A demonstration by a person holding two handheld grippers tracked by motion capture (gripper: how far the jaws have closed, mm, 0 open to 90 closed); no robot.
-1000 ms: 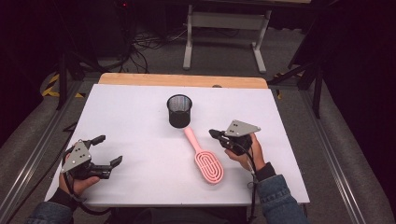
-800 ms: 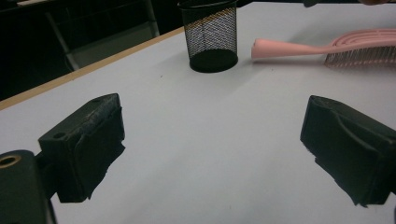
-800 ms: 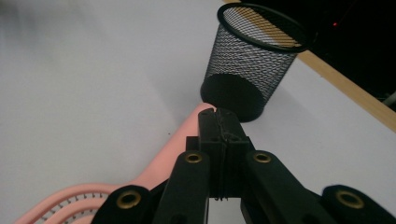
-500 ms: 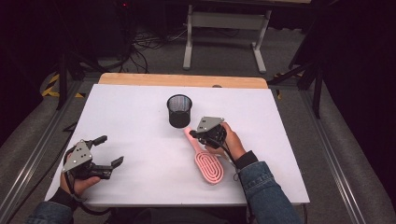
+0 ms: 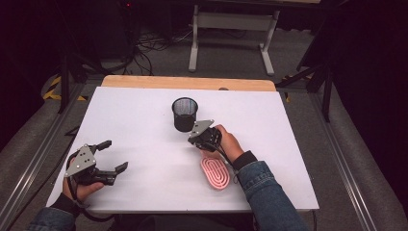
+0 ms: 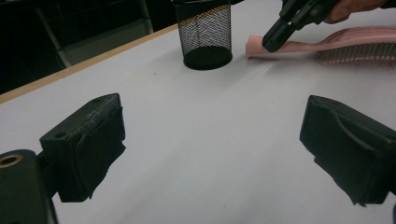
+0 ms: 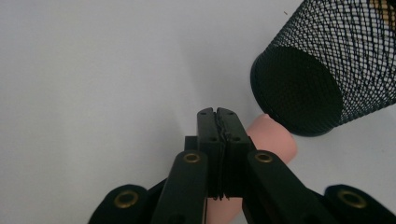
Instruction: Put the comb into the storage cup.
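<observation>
With its jaws pressed together above the handle of the pink brush (image 5: 215,172), just short of the mesh cup (image 5: 184,113), the right tool (image 5: 202,134) likely needs to open before gripping, while the left tool (image 5: 108,157) rests open on the bench (image 5: 144,125).

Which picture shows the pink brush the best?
The high view: the pink brush lies on the white table, head clear, handle under the right gripper. The left gripper view shows it side-on, far off. The right gripper view shows just its handle tip beneath closed jaws.
</observation>
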